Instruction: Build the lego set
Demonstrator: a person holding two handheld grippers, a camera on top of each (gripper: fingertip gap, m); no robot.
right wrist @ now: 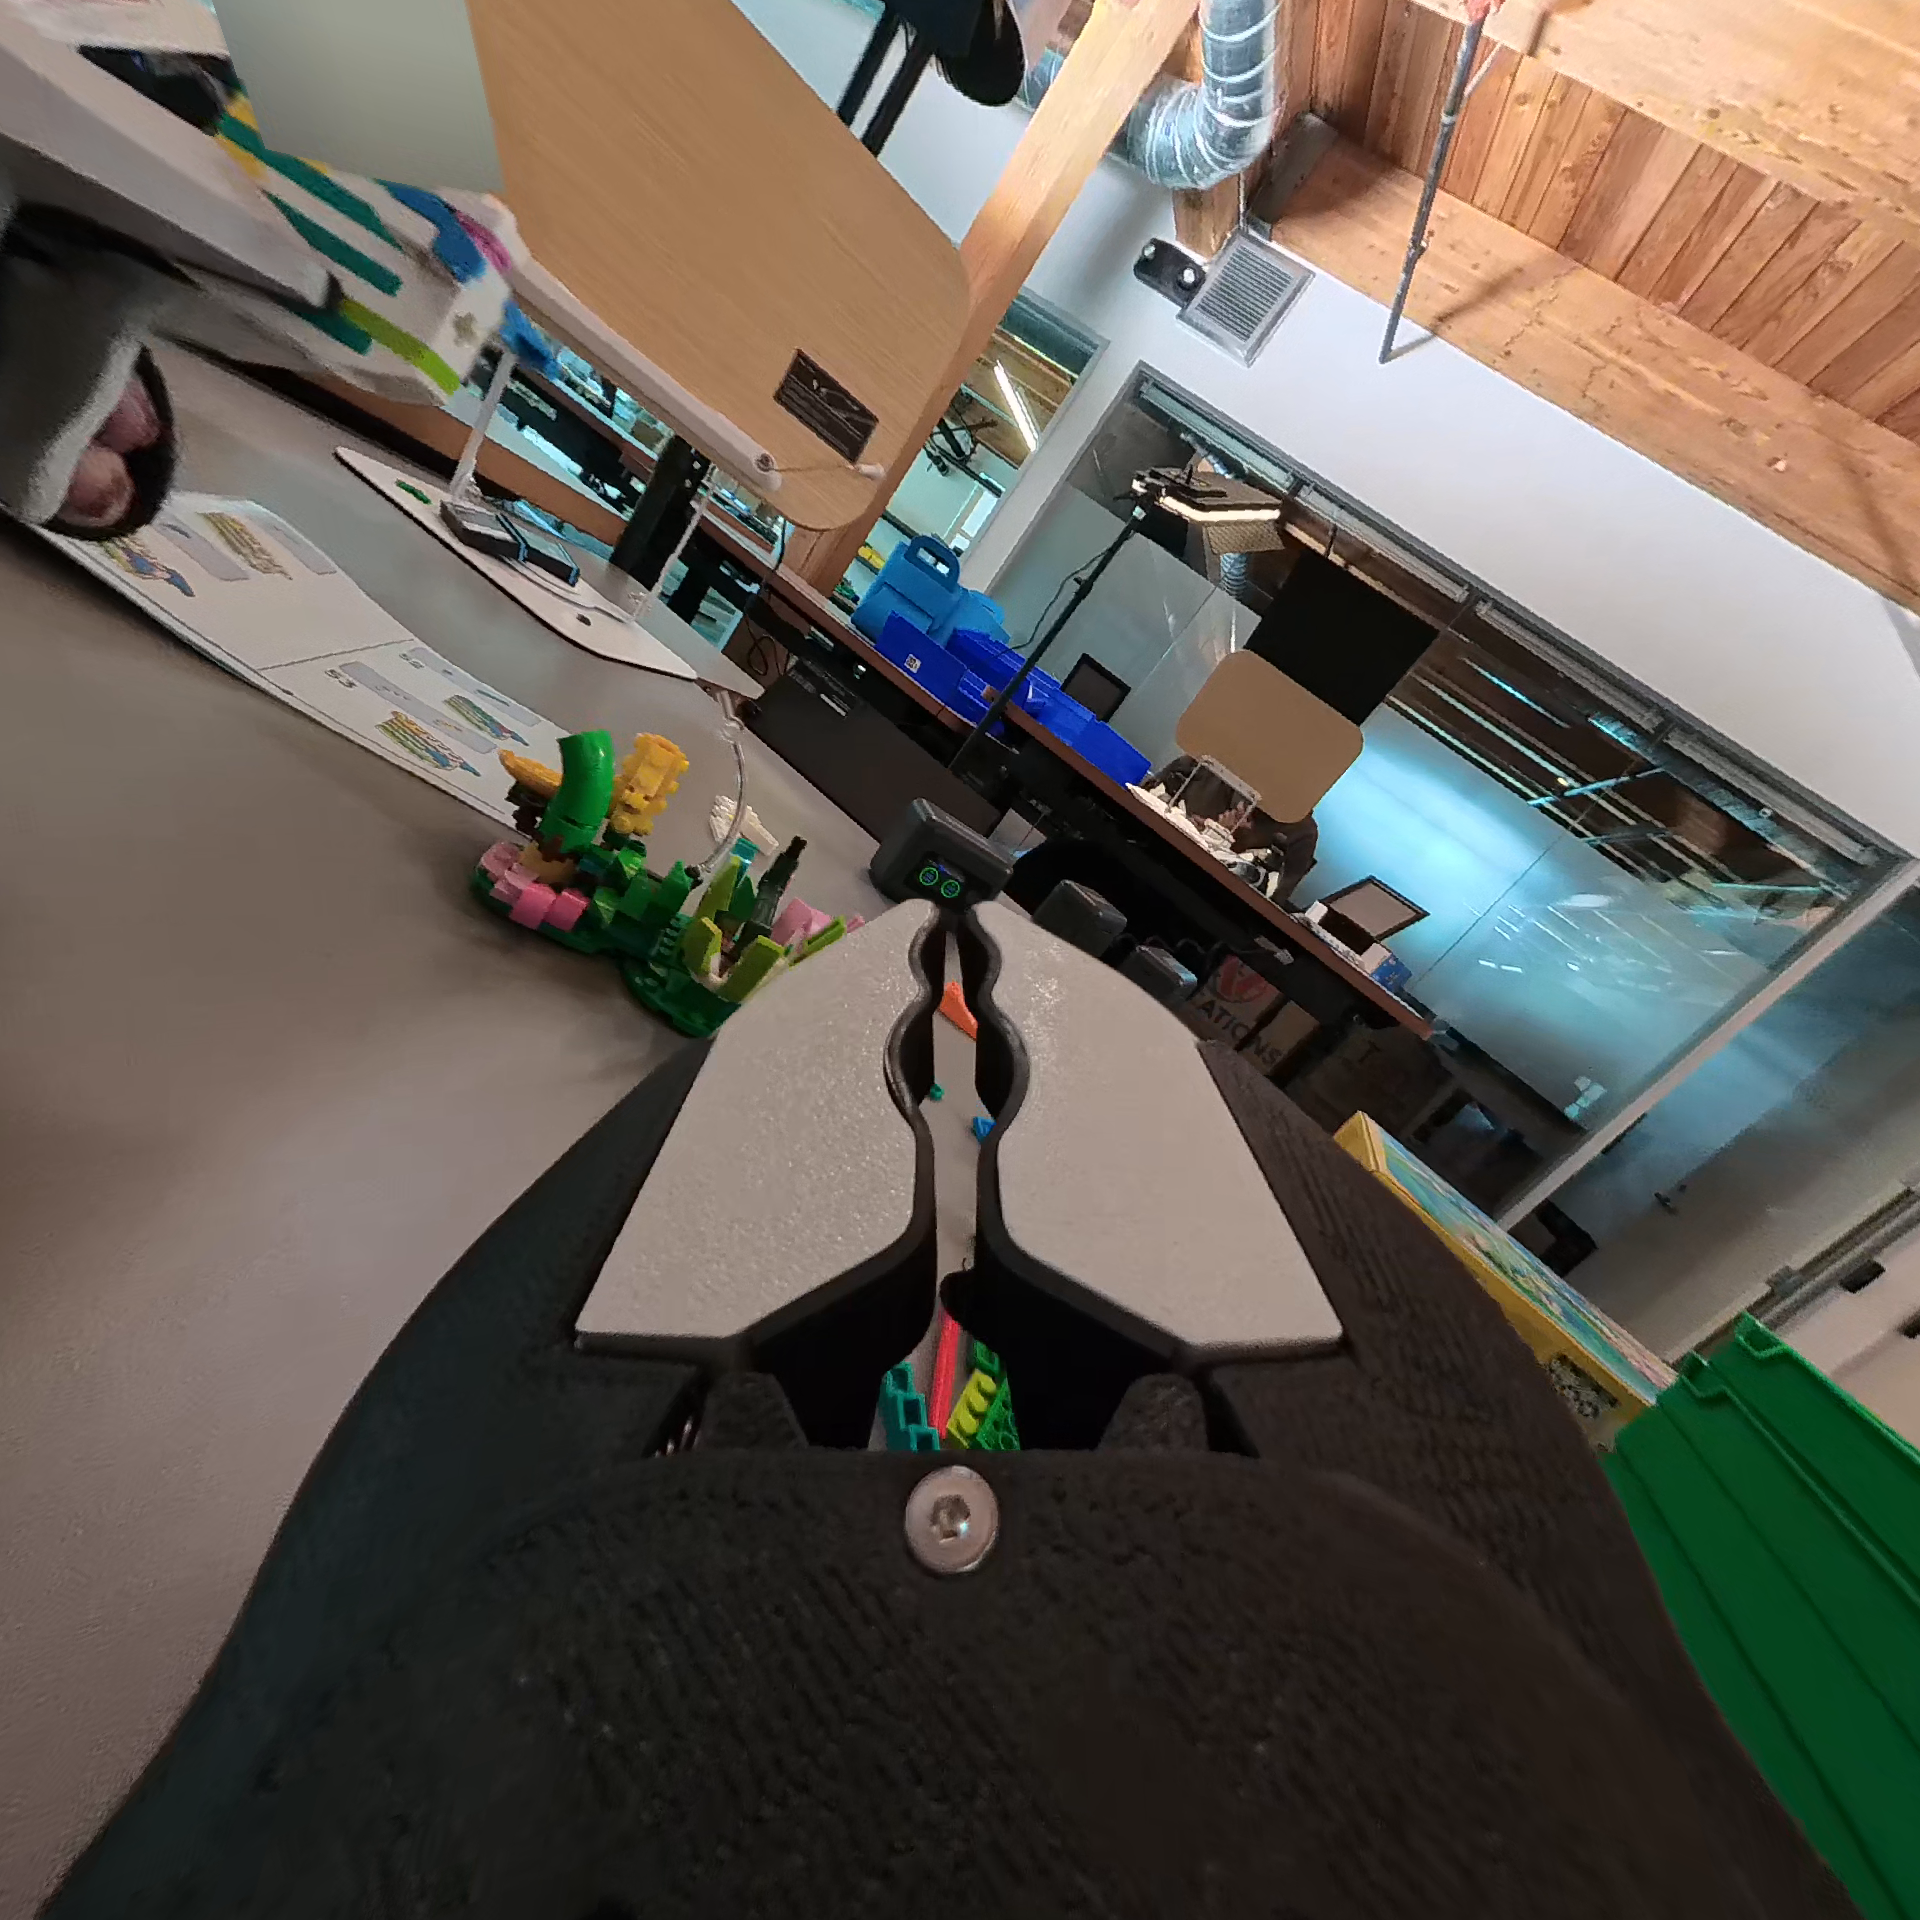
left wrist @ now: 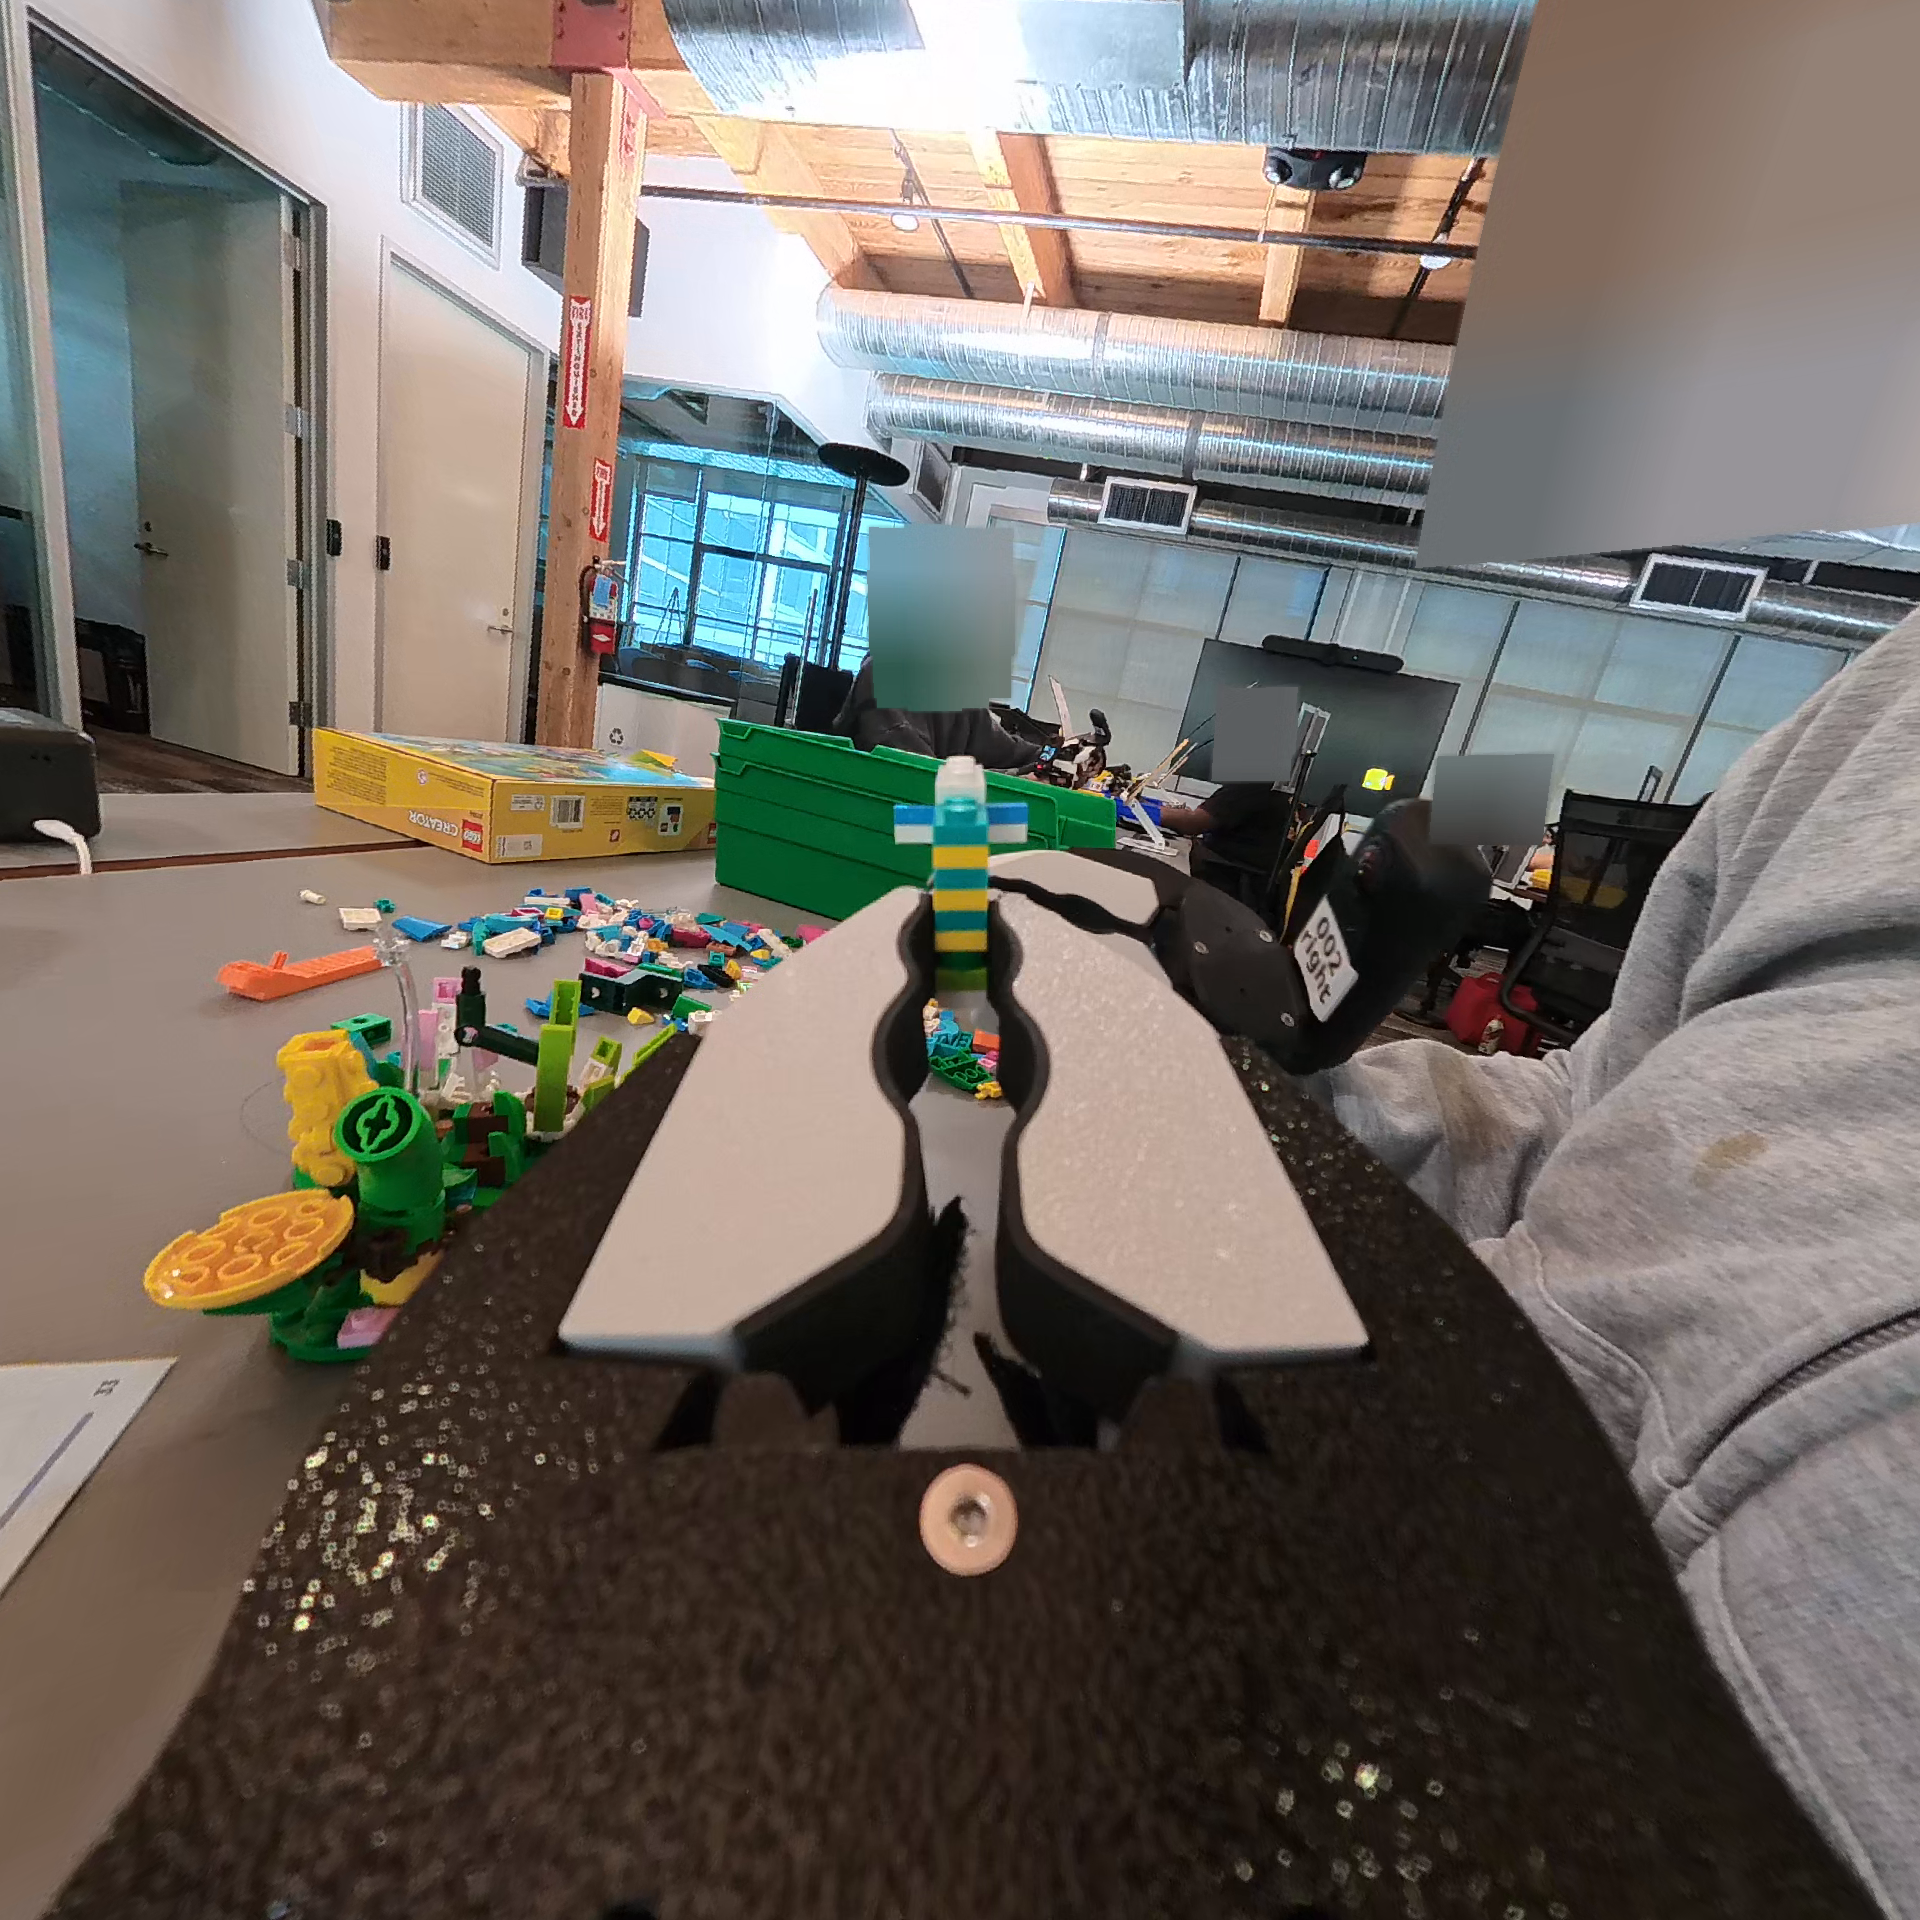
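Striped brick stack [left wrist: 961, 883] is pinched upright at twelve o'clock in the left tongs [left wrist: 961, 940] above the table [left wrist: 156, 1039], best kept steady, while the right tongs [right wrist: 951, 925] are pressed together, empty.

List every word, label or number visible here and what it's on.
I won't copy writing out; these things bear it.
Yellow box: brand mark, printed labels.
Wooden post: two red signs.
White sticker on the right tool: short tag.
Instruction sheet: small print, blurred.
Green round brick: a symbol, no words.
Dark plate on the wooden board: too small to read.
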